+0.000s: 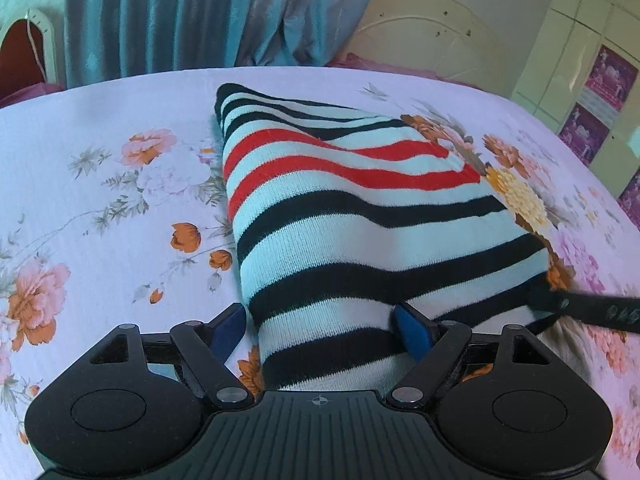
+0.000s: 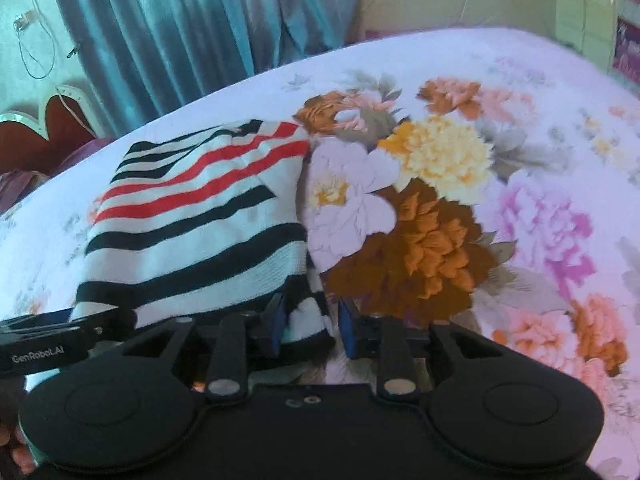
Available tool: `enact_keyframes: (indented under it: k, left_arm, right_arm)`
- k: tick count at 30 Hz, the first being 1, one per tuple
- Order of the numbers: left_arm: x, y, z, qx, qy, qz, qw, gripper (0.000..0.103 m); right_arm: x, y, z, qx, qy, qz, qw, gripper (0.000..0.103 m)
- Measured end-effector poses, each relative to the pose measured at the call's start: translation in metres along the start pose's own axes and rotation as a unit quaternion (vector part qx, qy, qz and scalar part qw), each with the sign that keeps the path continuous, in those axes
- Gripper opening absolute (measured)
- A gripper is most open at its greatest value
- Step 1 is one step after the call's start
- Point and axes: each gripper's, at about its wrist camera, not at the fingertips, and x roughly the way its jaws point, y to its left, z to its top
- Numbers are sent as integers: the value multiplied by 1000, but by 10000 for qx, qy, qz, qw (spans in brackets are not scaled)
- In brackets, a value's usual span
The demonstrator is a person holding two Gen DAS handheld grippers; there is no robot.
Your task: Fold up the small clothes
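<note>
A small striped garment (image 1: 352,208), white with black and red stripes, lies folded on the floral bedsheet (image 1: 100,184). My left gripper (image 1: 320,330) stands open around its near left edge, blue pads either side of the cloth. In the right wrist view the garment (image 2: 200,224) lies to the left. My right gripper (image 2: 310,326) stands partly open around its near right corner, with the cloth between the blue pads. The right gripper also shows in the left wrist view (image 1: 580,308) at the garment's right corner, and the left gripper's body in the right wrist view (image 2: 48,340).
The bed's far edge meets blue curtains (image 1: 192,16) and a cream headboard (image 1: 432,28). A red chair back (image 2: 60,124) stands at the far left. Tiled wall with purple posters (image 1: 600,92) is at the right. Open sheet lies right of the garment (image 2: 520,200).
</note>
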Motion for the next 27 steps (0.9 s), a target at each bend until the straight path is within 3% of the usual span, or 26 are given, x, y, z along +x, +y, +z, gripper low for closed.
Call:
enact_keyframes:
  k: [4, 8, 15, 20, 25, 27]
  left_arm:
    - [0, 1, 0, 49, -1, -38, 10000, 80]
    - [-3, 1, 6, 54, 64, -43, 10000, 81]
    - [-18, 0, 19, -172, -128, 99, 9997, 81]
    - [-17, 2, 41, -352, -273, 282, 9986, 81]
    - [2, 9, 54, -535, -140, 442, 9975, 81]
    - [9, 7, 55, -526, -94, 513, 9973, 94]
  right_arm:
    - [4, 3, -1, -84, 211, -107, 9997, 30]
    - [-18, 6, 7, 11, -15, -85, 10000, 44]
    - [-32, 18, 41, -193, -410, 189, 9988, 44]
    - [-9, 28, 66, -330, -453, 431, 9975, 44]
    - [25, 32, 76, -474, -254, 481, 9974, 50]
    - [39, 28, 76, -461, -87, 495, 9977, 51]
